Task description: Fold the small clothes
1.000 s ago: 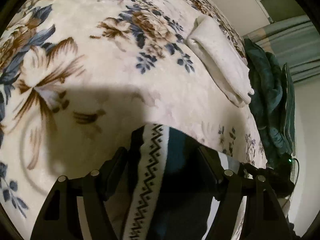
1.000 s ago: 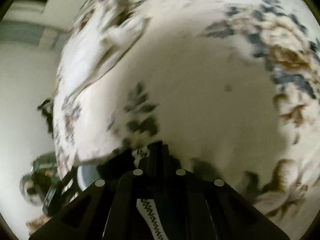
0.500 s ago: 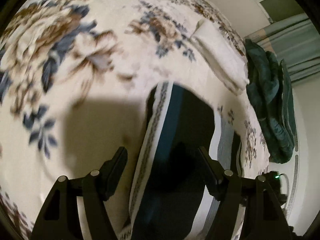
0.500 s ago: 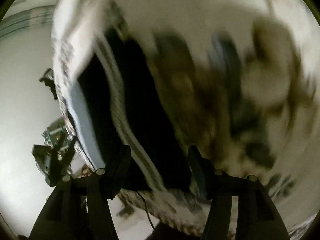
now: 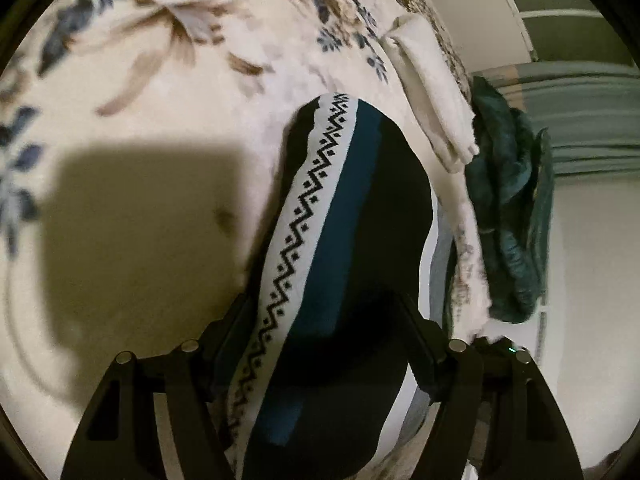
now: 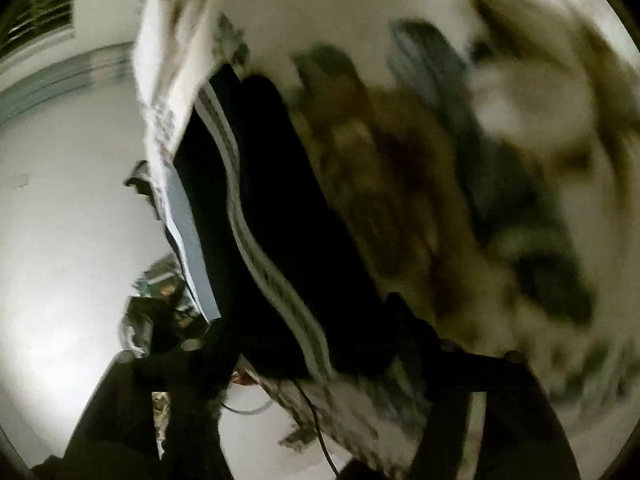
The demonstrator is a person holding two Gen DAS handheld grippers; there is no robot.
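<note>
Nearest to us, our left gripper (image 5: 326, 336) has its jaws spread wide on either side of the dark garment (image 5: 360, 216), with its white zigzag band and teal stripe; the cloth lies between the fingers, but we see no pad pressing on it. Our right gripper (image 6: 316, 344) is opening its jaws, and in its blurred view the same dark garment (image 6: 280, 216) lies between them, apparently let go. The garment lies flat near the edge of the floral blanket (image 5: 160, 184), doubled over as far as we can judge, so we read this as the end of a fold, with the piece just laid down. Next we likely need to square it up or fold once more, then carry it away. Further off lies a folded cream cloth (image 5: 430, 88), with a teal heap (image 5: 504, 200) just beyond it.
</note>
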